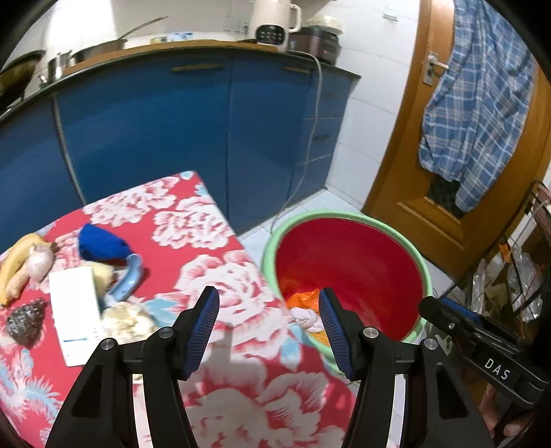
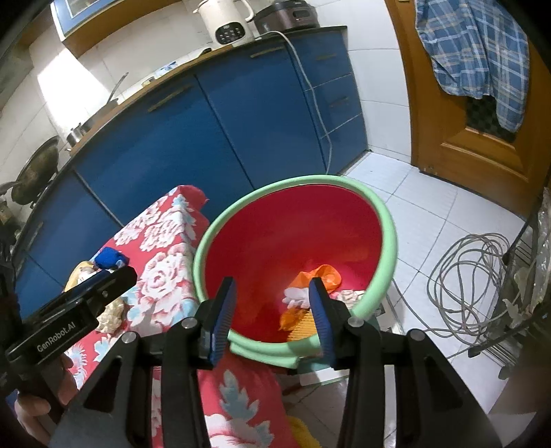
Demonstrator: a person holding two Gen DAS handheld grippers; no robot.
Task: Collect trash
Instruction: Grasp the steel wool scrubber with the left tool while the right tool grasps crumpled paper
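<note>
Trash on tabletop: blue crumpled wad [image 1: 100, 243], banana peel [image 1: 13, 265], garlic bulb [image 1: 39, 263], white paper slip [image 1: 77, 310], pale blue curved piece [image 1: 129, 277], dark shell-like lump [image 1: 27, 320] and crumpled pale scraps [image 1: 125, 318], all clustered near the left edge of the floral red cloth [image 1: 220, 248].
Trash in bin: orange plastic [image 2: 318, 275], white crumpled piece [image 2: 296, 296] and yellowish bits at the bottom.
Bin: red bucket with green rim [image 2: 389, 241] on the tiled floor, just beside the tabletop's right edge.
Left gripper [image 1: 268, 331]: jaws apart, nothing between them, above the tabletop's right edge next to the bin.
Right gripper [image 2: 272, 320]: jaws apart and empty, over the bin's near rim.
Surroundings: blue cabinets [image 1: 155, 131], white kettle [image 1: 272, 20], wooden door [image 1: 406, 155] with plaid shirt [image 1: 478, 103], coiled cable [image 2: 471, 272] on the floor.
</note>
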